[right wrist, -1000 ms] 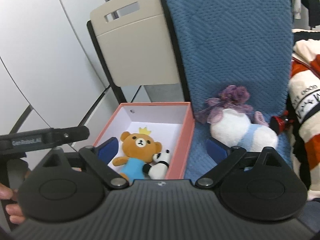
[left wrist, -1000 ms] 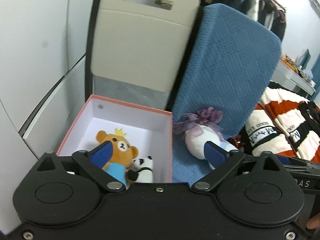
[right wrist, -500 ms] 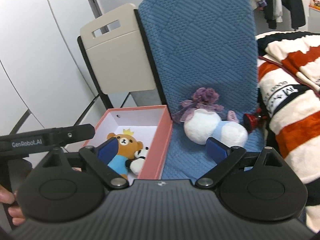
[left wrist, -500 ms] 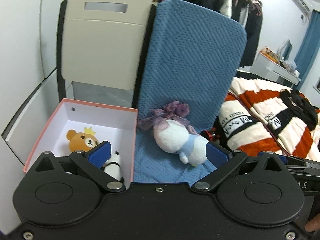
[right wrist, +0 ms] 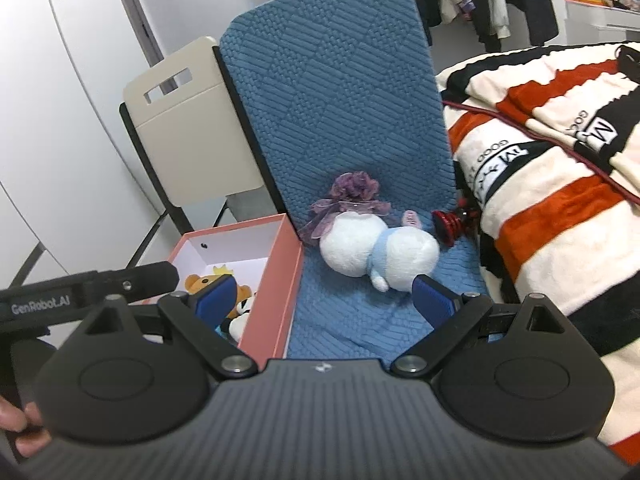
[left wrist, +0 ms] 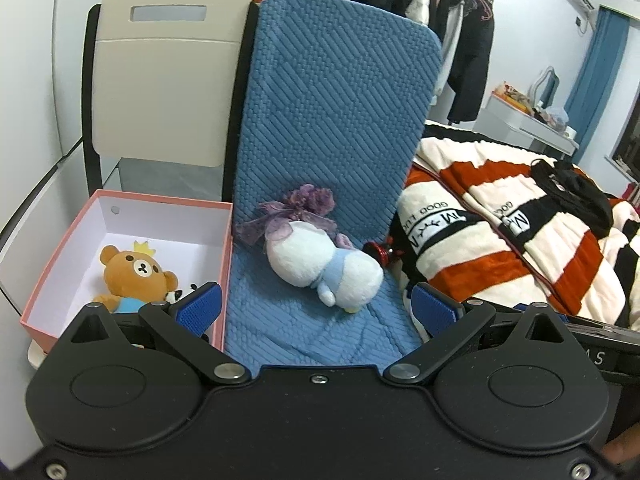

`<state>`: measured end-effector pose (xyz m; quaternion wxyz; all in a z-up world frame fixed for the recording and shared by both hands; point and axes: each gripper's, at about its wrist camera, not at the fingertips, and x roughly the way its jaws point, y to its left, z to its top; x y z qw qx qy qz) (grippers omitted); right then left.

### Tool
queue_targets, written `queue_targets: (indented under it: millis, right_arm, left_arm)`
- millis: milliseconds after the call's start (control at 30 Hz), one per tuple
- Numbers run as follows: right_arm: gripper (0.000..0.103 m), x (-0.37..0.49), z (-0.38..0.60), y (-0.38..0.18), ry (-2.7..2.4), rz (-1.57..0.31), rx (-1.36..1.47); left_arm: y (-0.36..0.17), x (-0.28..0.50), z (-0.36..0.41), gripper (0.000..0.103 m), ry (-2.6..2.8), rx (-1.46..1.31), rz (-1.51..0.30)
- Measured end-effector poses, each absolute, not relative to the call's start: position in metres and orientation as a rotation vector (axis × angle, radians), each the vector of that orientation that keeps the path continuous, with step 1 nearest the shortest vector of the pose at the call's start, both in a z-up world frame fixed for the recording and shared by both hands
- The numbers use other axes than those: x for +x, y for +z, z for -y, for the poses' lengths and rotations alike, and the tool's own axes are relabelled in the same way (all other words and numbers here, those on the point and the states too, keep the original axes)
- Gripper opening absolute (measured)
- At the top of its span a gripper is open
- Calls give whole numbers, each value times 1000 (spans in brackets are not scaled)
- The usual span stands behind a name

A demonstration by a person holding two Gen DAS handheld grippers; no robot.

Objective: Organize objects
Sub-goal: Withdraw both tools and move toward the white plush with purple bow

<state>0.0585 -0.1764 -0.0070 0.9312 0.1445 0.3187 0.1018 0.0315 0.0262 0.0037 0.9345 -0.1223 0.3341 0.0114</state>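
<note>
grippers first: my left gripper (left wrist: pixel 316 308) has its blue pads spread wide with nothing between them, and my right gripper (right wrist: pixel 324 294) is just as wide apart and empty. both hang in front of the blue quilted chair (left wrist: pixel 336 120). white plush toy (left wrist: pixel 320 264) with a pale blue band and a purple ruffled flower on its head lies on its side on the seat, apart from both sets of pads. just left of the seat sits the pink box (left wrist: pixel 60 248), open, white inside, holding an orange bear (left wrist: pixel 130 272) with a small crown and a small panda (right wrist: pixel 240 314) beside it. a small red item (right wrist: pixel 450 224) lies near the plush, against the striped blanket (left wrist: pixel 520 220).
</note>
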Motion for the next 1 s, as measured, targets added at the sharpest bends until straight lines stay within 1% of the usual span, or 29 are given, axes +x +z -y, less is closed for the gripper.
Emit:
queue_targets:
  millis: [267, 500, 700, 1000]
  right_arm:
    - [96, 35, 199, -23, 177, -606, 358]
    - [96, 36, 209, -41, 169, -589, 348]
    - [96, 57, 219, -62, 147, -573, 343]
    - [96, 94, 218, -101, 134, -533, 307]
  left_arm:
    - [0, 19, -4, 101, -4, -220, -655]
    - [-15, 31, 10, 101, -21, -201, -659]
    - [-38, 58, 17, 101, -22, -181, -657]
    - [-87, 107, 19, 101, -47, -180, -679]
